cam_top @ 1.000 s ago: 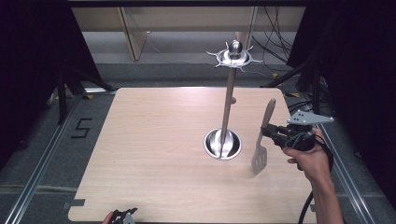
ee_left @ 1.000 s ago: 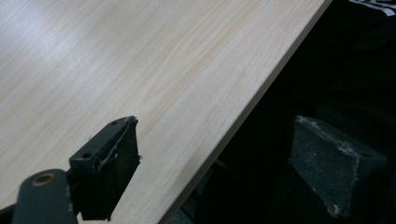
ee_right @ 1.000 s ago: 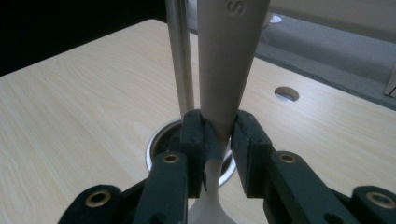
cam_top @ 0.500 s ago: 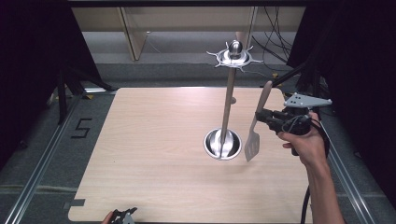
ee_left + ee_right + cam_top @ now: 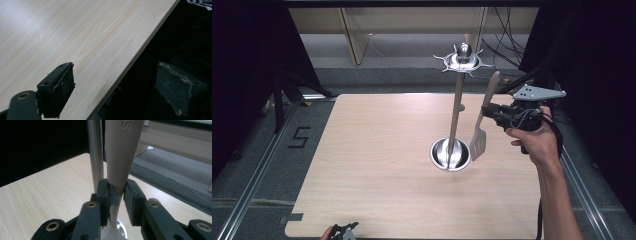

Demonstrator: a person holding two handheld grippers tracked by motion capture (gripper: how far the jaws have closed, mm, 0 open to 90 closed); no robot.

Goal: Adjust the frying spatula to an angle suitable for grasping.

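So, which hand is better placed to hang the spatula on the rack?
Right. The right gripper is already shut on the spatula, holding it upright beside the rack's pole, below the hooks. The left gripper sits open at the table's near edge, holding nothing.

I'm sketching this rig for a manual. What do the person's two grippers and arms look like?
Right gripper: black body, grey three-cornered plate on top, black cable trailing down along a bare, sleeveless forearm. Its jaws are black links with brass-coloured pivot rings and dark pads. Left gripper: the same black jaws, with worn, rough-edged pads.
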